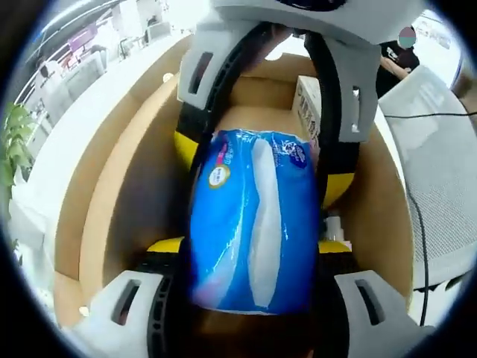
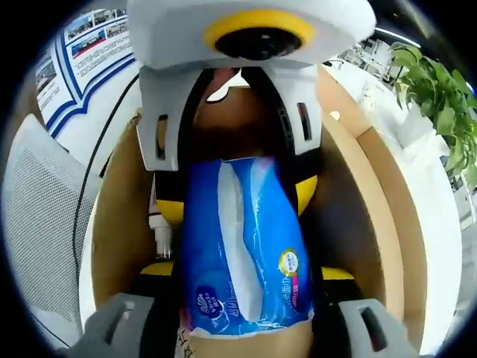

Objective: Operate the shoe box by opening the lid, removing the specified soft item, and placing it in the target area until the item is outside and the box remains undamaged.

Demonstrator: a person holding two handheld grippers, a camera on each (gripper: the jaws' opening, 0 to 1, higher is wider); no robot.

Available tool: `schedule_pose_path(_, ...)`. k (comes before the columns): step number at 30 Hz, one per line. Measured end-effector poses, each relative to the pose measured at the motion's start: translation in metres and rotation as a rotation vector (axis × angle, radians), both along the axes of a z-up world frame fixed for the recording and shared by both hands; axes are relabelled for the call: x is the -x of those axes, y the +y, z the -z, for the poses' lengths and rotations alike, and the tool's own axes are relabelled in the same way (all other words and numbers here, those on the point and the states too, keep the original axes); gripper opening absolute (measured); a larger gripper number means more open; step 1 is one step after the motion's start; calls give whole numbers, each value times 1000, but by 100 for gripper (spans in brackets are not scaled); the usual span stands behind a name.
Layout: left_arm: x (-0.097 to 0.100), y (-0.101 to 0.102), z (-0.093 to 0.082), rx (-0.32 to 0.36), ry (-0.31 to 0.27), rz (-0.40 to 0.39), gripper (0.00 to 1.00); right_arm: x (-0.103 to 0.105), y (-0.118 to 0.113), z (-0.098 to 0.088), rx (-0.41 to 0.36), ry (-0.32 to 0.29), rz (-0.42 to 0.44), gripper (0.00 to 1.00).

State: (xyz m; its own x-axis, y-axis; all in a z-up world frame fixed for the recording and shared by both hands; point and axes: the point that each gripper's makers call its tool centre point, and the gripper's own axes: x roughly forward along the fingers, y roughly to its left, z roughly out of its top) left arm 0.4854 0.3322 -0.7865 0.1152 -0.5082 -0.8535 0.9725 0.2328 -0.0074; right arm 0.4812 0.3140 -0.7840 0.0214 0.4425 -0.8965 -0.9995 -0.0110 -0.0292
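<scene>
A blue plastic pack of tissues (image 1: 253, 224) hangs over the open brown shoe box (image 1: 112, 194), held at both ends. In the left gripper view, my left gripper (image 1: 250, 246) rises from the bottom, its yellow pads pressed on the pack's near end. My right gripper (image 1: 257, 164) comes in from the top and clamps the far end. The right gripper view has the same pack (image 2: 246, 253) between my right gripper's (image 2: 246, 272) jaws, with the left gripper (image 2: 238, 201) opposite. The box's inner walls (image 2: 358, 186) surround the pack.
Inside the box, a small white carton (image 1: 307, 104) and a small white bottle (image 1: 333, 224) lie by one wall. The box sits on a white table. A grey mesh chair (image 1: 440, 186) with a black cable stands beside it. A person (image 1: 399, 60) and a plant (image 2: 440, 97) are farther off.
</scene>
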Motion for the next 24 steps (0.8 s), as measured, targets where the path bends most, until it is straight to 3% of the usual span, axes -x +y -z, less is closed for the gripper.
schedule_pose_path(9,1,-2,2,11,7,15,64,0,-2,4,-3,81,26,71)
schedule_pose_path(10,2,-2,2,15,7,14,64,0,-2,4,-4,80,26,69)
schedule_pose_path(11,2,-2,2,17,6,15,63,-4,2,1,-42,77,78,66)
schedule_pose_path(12,3,-2,1,18,3,14,63,-5,-3,2,-12,76,54,63)
schedule_pose_path(24,5,-3,-8,19,1,0,49,1,0,-5,-31,32,24,48)
